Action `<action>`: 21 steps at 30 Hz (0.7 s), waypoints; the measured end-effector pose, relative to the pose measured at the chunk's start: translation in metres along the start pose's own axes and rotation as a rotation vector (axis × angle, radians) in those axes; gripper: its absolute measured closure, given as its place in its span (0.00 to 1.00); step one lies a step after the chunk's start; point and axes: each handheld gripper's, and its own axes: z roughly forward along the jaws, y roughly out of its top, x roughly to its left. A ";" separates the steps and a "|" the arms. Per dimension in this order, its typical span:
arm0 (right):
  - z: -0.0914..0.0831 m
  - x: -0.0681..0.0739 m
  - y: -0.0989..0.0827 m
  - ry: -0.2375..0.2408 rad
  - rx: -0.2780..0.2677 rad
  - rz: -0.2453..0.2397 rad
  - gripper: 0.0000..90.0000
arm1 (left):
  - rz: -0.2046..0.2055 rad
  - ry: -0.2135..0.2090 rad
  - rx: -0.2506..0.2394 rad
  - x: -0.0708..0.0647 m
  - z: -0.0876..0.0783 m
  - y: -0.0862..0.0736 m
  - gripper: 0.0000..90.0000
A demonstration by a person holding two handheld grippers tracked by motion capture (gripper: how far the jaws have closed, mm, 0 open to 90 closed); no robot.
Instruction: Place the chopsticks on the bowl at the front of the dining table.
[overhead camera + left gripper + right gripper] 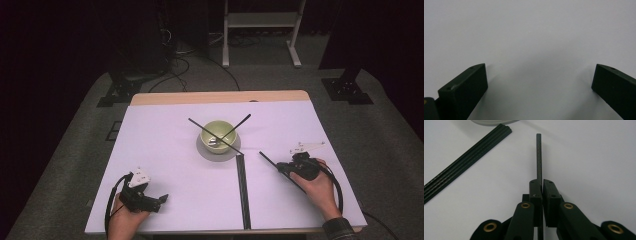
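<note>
A thin, straight black rod of matte carbon-like material (539,157) sits clamped between the jaws of the right hand-held gripper (541,182), pinched partway along its length, with its squared tip running out ahead of them. From above, this thin black rod (268,160) lies low over the white table at the near right, slanting up and left, its far tip pointing towards the middle of the table.
</note>
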 end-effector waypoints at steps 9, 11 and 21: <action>-0.006 0.003 0.007 0.012 -0.018 -0.007 0.96 | 0.000 0.000 0.000 0.000 0.000 0.000 0.00; -0.007 0.004 0.010 0.015 -0.022 -0.008 0.96 | 0.000 0.000 0.000 0.000 0.000 0.000 0.00; -0.006 0.009 0.022 0.012 -0.033 -0.024 0.96 | 0.000 0.000 0.000 0.000 0.000 0.000 0.00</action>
